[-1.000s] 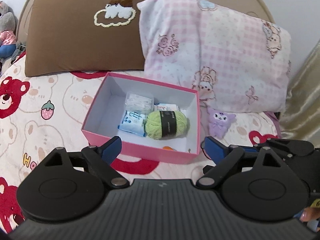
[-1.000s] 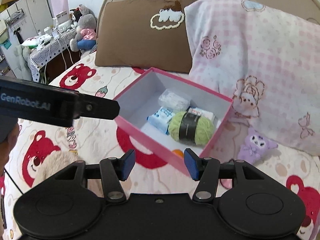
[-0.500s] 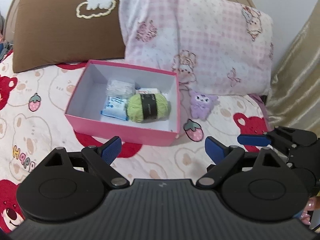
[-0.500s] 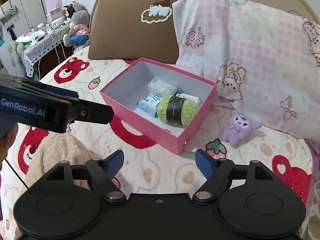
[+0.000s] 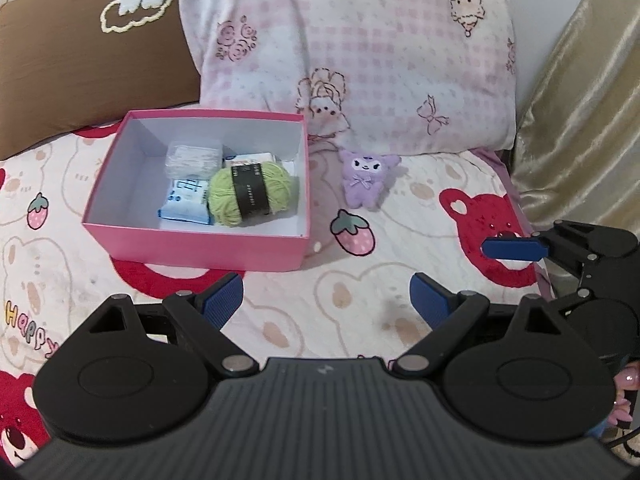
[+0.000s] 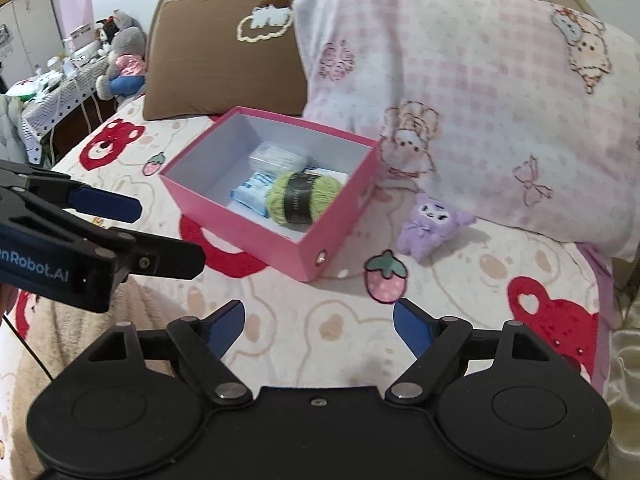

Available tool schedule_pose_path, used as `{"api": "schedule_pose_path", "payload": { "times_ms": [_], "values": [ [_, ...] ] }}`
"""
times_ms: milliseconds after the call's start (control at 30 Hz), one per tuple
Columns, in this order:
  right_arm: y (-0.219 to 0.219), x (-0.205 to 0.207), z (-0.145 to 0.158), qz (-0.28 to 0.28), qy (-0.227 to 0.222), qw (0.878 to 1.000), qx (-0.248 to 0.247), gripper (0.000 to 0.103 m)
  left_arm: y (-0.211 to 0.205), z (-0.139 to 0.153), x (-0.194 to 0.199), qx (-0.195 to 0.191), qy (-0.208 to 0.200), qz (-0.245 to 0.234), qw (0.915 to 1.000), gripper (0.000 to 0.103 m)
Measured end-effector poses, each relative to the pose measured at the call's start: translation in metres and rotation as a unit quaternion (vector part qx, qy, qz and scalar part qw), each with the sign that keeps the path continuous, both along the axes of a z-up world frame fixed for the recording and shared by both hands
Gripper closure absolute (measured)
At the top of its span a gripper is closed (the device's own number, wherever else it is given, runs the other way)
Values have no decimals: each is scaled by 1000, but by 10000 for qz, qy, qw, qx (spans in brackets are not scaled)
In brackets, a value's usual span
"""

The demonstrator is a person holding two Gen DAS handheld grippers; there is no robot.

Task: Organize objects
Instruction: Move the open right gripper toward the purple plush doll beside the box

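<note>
Purple plush (image 5: 367, 178) on bed (image 5: 360, 300), just right of pink box (image 5: 192, 246), near pink pillow (image 5: 360, 52); likely next item.

Left tongs (image 5: 326, 294) apart, empty. Right tongs (image 6: 318, 322) apart, just been opening, nothing btwn. Both hover over bed.

Plush lies far + slightly right of both tongs. Right tongs nearer, prob. Plush long axis roughly far-near; in right wrist view leans left.

Box holds green yarn (image 5: 253, 194), blue packet (image 5: 185, 200), clear pack (image 5: 194, 158). Item under yarn mostly hidden, unclear.

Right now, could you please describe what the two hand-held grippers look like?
Both are matte black with round pivot discs, silver rivets and blue ribbed pads. The left hand-held gripper has a ribbed body, with white "Robot.AI" lettering on its side. The right hand-held gripper looks alike.
</note>
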State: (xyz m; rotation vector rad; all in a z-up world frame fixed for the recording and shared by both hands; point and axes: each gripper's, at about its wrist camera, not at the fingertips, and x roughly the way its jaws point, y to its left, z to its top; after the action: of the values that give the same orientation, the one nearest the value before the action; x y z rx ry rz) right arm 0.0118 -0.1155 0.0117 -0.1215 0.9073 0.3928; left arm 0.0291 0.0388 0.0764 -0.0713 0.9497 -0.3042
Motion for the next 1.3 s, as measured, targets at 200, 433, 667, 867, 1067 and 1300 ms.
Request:
{"api": "schedule_pose_path", "payload": {
  "times_ms": [200,433,667,867,1067,1300],
  "values": [
    [-28,4,-8,-84,-257,9996,44,18,-16,-6,15,163,3,135,9998,6],
    [-88,30,-20,-1142,-336,9910,613,17,-36,-19,34,152,-25,230,9996,1],
    [-132,58,-32,-1547,53,9745,1623,17,-68,-40,54,248,-114,50,9996,1],
    [-153,84,-49,-1912,609,9498,2401,17,-96,-59,79,74,-223,-153,9996,1],
    [-158,114,-56,-2022,719,9475,2369,17,-126,-82,107,177,-587,-421,9972,1],
    [-149,160,-71,-2086,852,9535,2000,17,-141,-117,130,187,-675,-497,9963,5]
  ]
}}
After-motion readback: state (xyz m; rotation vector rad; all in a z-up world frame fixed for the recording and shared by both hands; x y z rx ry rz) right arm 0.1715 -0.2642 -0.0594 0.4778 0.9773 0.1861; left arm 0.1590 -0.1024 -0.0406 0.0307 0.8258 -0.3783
